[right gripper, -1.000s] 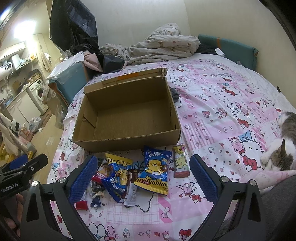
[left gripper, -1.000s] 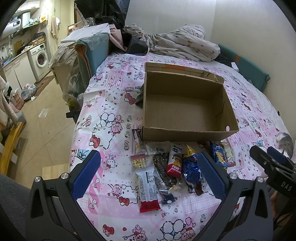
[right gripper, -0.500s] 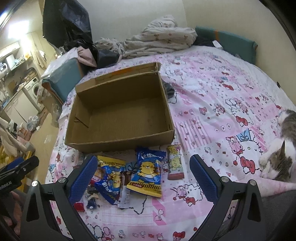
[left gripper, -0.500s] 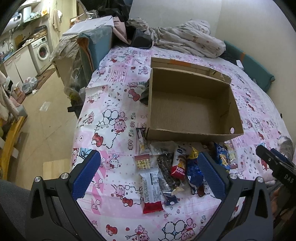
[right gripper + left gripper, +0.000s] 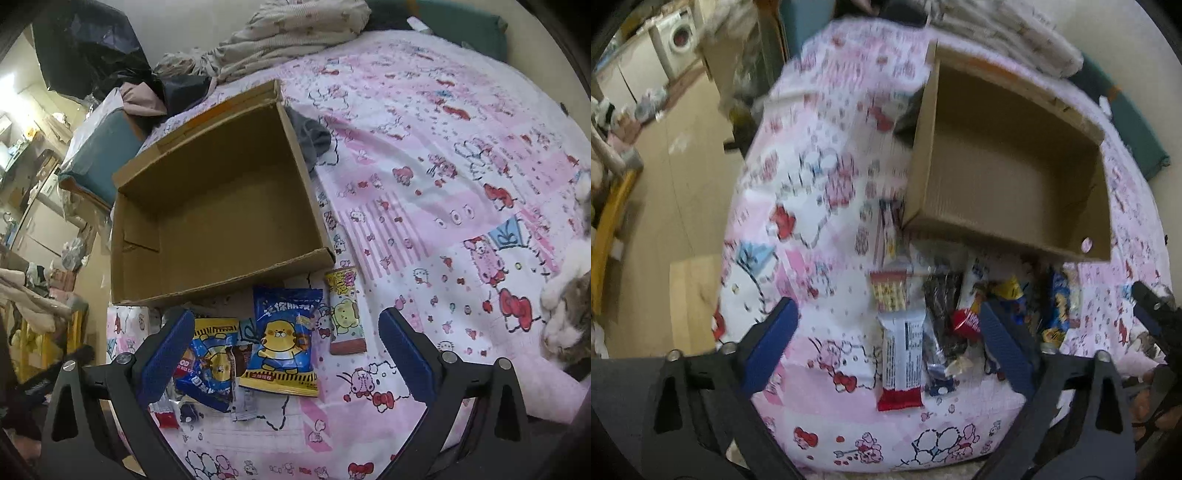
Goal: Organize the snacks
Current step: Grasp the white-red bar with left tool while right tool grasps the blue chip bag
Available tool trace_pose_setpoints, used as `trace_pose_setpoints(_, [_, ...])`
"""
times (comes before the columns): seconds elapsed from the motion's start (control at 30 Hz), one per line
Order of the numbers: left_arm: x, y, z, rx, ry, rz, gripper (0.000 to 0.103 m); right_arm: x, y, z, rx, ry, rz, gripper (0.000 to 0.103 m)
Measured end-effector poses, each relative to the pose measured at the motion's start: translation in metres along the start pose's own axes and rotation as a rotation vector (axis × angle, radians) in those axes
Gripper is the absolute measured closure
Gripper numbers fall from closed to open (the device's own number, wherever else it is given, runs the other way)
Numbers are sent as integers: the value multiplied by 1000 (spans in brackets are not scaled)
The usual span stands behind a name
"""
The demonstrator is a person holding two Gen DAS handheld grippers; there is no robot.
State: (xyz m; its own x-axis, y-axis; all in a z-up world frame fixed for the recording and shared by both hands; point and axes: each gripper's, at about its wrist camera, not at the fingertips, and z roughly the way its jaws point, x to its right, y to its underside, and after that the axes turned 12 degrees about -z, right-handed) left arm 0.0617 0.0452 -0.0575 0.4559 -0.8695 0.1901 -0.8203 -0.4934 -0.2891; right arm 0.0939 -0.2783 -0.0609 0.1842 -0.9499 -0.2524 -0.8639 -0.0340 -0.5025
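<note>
Pink printed bedsheet [image 5: 424,155], crinkly snack packets [image 5: 282,341] (foil)

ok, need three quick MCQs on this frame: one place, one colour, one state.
1. The snack packets lie where?
A. inside the box
B. on the bedspread, before the box's near wall
C. on the floor

2. The gripper fingers' pads are:
A. blue
B. red
C. green

3. The brown cardboard box is:
A. sealed
B. open, full
C. open, empty

Key: B, the snack packets rest on the pink cartoon bedspread; A, blue pads on the fingers; C, the brown cardboard box shows a bare floor.
</note>
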Motion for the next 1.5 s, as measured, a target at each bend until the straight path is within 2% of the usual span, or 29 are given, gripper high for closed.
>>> trace_pose_setpoints(0.1, [-5, 6, 27, -97, -18, -24, 34, 8, 6, 7, -18, -22, 45, 1])
trace_pose_setpoints(0.27, [-12, 28, 61, -222, -49, -35, 36, 15, 8, 11, -31, -24, 76, 2])
trace_pose_setpoints(0.43, [-3, 46, 74, -277, -41, 14, 42, 20, 8, 15, -44, -32, 106, 2])
trace_pose_setpoints(0.53, [1, 52, 76, -285, -41, 34, 60, 20, 7, 18, -50, -39, 109, 2])
trace_pose_setpoints(0.57, [1, 55, 77, -303, -30, 34, 78, 20, 7, 18, -50, -39, 105, 2])
trace_pose_setpoints(0.63, [1, 57, 78, -363, 3, 23, 77, 20, 7, 18, -49, -37, 104, 2])
trace_pose_setpoints(0.7, [-1, 54, 68, -339, 19, 9, 78, 23, 8, 18, -58, -33, 118, 4])
trace_pose_setpoints(0.8, [0, 51, 50, -285, 28, 28, 78, 26, 9, 30, -117, -46, 135, 19])
trace_pose_setpoints(0.83, [0, 51, 44, -270, 35, 30, 77, 26, 9, 39, -162, -61, 140, 21])
trace_pose_setpoints(0.93, [1, 49, 39, -244, 39, 28, 77, 19, 12, 62, -252, -107, 133, 23])
trace_pose_setpoints(1.17, [7, 35, 47, -208, 23, 34, 77, -2, 14, 99, -335, -104, 62, 23])
trace_pose_setpoints(1.2, [1, 30, 44, -205, 24, 35, 77, -2, 16, 104, -351, -103, 62, 26])
trace_pose_setpoints(1.23, [1, 30, 43, -202, 27, 34, 77, -2, 17, 107, -363, -102, 58, 39])
trace_pose_setpoints(1.27, [1, 29, 42, -198, 30, 35, 77, -3, 21, 109, -385, -103, 47, 48])
trace_pose_setpoints(1.33, [1, 29, 39, -188, 30, 39, 77, -4, 21, 105, -374, -106, 29, 64])
trace_pose_setpoints(1.4, [0, 29, 37, -178, 31, 36, 77, -6, 21, 97, -356, -122, 18, 70])
trace_pose_setpoints(1.5, [-3, 28, 36, -171, 33, 28, 77, -5, 25, 83, -327, -147, 27, 72])
